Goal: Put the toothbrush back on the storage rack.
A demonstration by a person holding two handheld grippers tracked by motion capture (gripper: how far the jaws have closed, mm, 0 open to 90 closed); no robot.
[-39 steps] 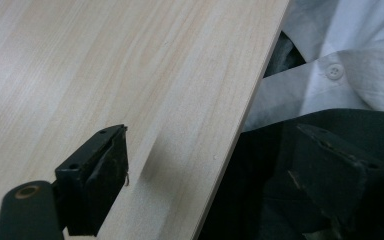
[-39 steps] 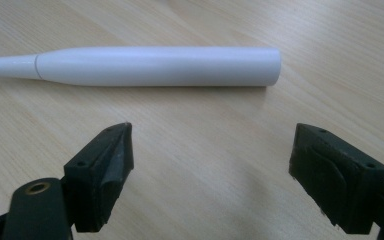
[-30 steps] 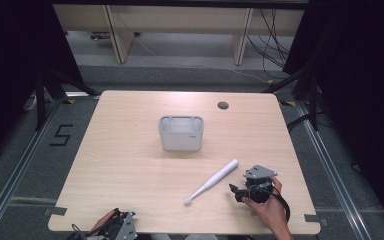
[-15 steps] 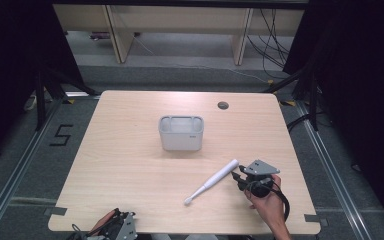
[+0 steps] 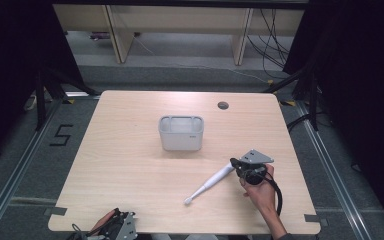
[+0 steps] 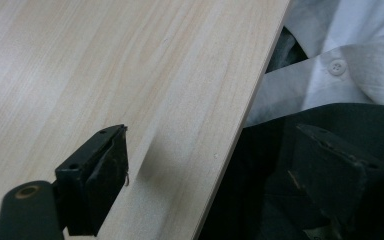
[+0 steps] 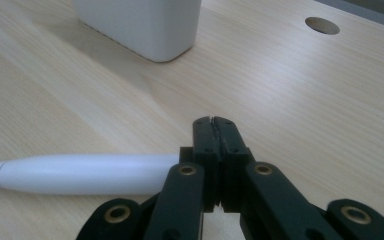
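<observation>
the right hand-held gripper (image 5: 236,164) sits near the right front part of the pale wooden worktop (image 5: 130,165), carried by a person's hand (image 5: 260,192) that comes in from the bottom edge. its black jaws have just been closing and now stand pressed together, pad to pad, with nothing between them. in the right gripper view the closed jaw tips (image 7: 214,131) meet in a thin seam, and the thick end of a slim white plastic electric toothbrush handle (image 7: 80,173) lies on the worktop at their left side, beside the jaws and not clamped. whether it touches the jaw's side cannot be told.

from the high view, the toothbrush handle (image 5: 211,183) lies flat and slanted, its thick end next to the right hand-held gripper and its narrow end pointing toward the front edge of the worktop.

a small white rectangular plastic holder with compartments (image 5: 181,132) stands upright near the middle of the worktop, well apart from the toothbrush handle. a small round dark hole (image 5: 223,105) sits in the worktop toward its far right.

the left hand-held gripper (image 5: 117,227) rests at the front left edge of the worktop. in the left gripper view its two black jaws stand wide apart and hold nothing, one over the wood and one past the edge, in front of a white shirt (image 6: 340,55).
</observation>
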